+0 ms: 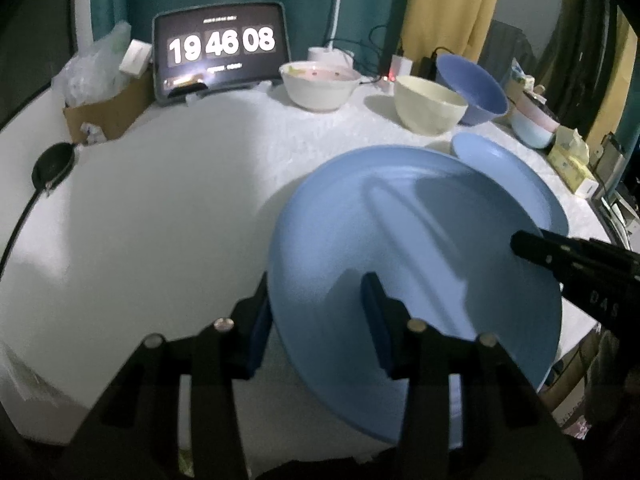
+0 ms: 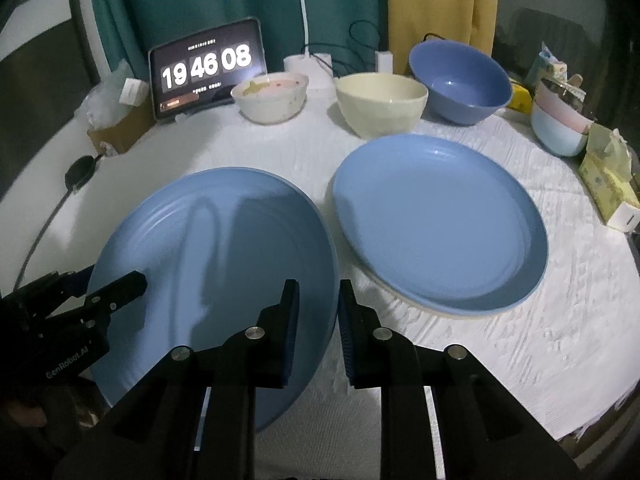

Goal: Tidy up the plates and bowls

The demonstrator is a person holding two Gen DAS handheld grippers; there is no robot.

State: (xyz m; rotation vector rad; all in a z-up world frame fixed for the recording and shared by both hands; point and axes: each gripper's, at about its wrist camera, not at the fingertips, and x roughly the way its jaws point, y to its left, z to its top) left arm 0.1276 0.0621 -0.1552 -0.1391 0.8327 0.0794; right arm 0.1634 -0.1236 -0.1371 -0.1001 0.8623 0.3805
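A large blue plate hangs tilted just above the white table, gripped at opposite rims. My left gripper is shut on its left rim, one finger under the plate and one on top. In the right wrist view my right gripper pinches the plate's right rim between its pads. Each gripper also shows in the other view: the right gripper and the left gripper. A second blue plate rests on a cream plate at the right.
At the back stand a stained white bowl, a cream bowl and a blue bowl. Stacked pink and pale blue bowls sit far right by tissue packs. A tablet clock, a cardboard box and cables line the back left.
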